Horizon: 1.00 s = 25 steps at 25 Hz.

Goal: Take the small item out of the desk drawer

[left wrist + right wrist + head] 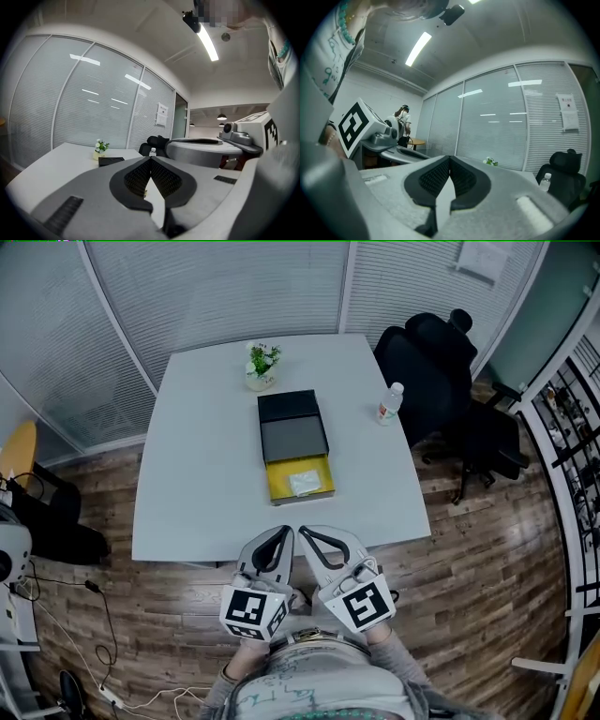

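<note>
A black desk drawer box (292, 426) sits mid-table, and its yellow drawer (274, 482) is pulled out toward me. Inside the drawer lies a small white item (305, 483). Both grippers hover side by side off the table's near edge, well short of the drawer. My left gripper (284, 532) is shut and empty, with its tips meeting (150, 158). My right gripper (305, 532) is also shut with nothing between its pads (449, 158). From the left gripper view only the black box top (111, 161) shows, and the drawer is hidden behind the jaws.
The white table (197, 474) also carries a small potted plant (262, 365) behind the box and a water bottle (390, 402) at the right. A black office chair (441, 362) stands at the far right corner. Wood floor and cables (103, 634) lie to my left.
</note>
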Tool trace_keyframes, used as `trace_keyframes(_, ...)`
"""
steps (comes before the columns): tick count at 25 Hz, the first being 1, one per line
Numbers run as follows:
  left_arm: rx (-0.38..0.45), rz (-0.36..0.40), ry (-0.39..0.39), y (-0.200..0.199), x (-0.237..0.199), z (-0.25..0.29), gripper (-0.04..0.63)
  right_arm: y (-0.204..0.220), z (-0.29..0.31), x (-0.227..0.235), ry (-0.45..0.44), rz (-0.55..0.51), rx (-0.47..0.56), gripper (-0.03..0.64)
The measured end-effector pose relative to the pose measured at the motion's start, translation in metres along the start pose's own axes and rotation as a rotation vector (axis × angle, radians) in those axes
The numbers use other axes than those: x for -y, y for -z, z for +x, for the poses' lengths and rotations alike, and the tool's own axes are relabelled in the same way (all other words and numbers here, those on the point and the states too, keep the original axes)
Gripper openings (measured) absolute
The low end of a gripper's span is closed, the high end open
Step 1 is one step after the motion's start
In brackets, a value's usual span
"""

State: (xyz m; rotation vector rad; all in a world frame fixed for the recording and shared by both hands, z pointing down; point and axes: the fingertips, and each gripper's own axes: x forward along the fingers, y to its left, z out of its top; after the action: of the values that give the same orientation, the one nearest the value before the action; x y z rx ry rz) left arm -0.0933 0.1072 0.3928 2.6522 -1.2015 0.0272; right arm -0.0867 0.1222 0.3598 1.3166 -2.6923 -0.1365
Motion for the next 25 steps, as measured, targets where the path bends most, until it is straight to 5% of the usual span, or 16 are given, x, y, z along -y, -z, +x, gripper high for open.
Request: trace_keyframes(25,0.000,0.012,-0.090,-0.036,-0.040,0.141,-0.002,0.000,0.074,0.134,-0.121,0.011,0.036,0.003)
